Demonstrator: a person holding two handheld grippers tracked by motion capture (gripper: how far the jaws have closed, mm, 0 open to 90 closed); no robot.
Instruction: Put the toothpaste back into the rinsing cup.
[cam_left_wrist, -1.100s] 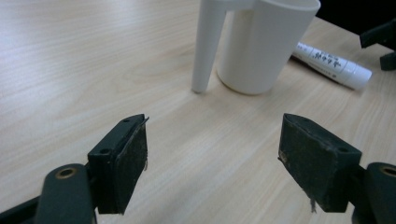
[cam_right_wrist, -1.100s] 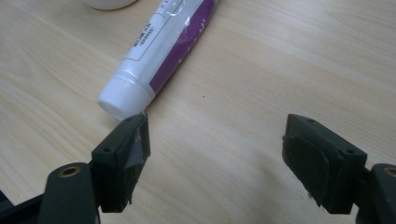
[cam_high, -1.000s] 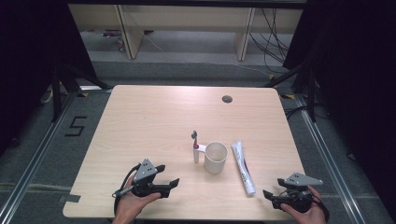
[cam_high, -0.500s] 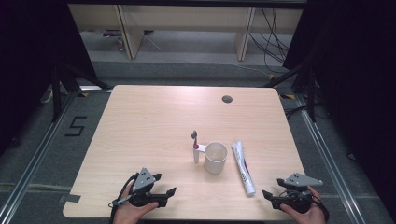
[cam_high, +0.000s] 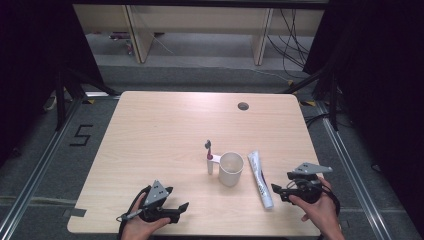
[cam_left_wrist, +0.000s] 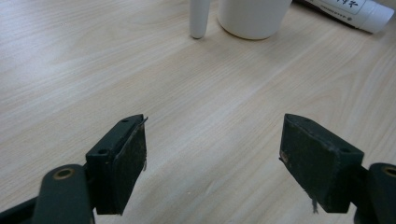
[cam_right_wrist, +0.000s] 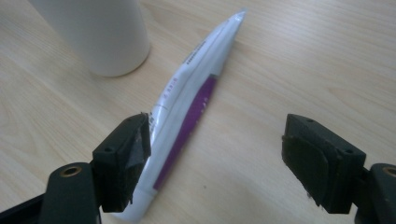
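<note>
Two claws gaped wide near the bench's (cam_high: 150, 130) front edge, right claw (cam_high: 280, 192) likely approaching the tube (cam_high: 260, 179), needing centring before closing.

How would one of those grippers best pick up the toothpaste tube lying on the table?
Probably across its middle, from above. The toothpaste tube lies flat beside the cup, long and narrow, so the open right gripper nearby could close over its two long sides.

cup (cam_high: 231, 168) on tabletop (cam_high: 165, 130), centre-near | toothbrush (cam_high: 210, 157) upright just left of cup | tube (cam_high: 260, 178) flat just right of cup | left tool (cam_high: 176, 210) near-left edge | right tool (cam_high: 280, 191) beside tube's near end
</note>
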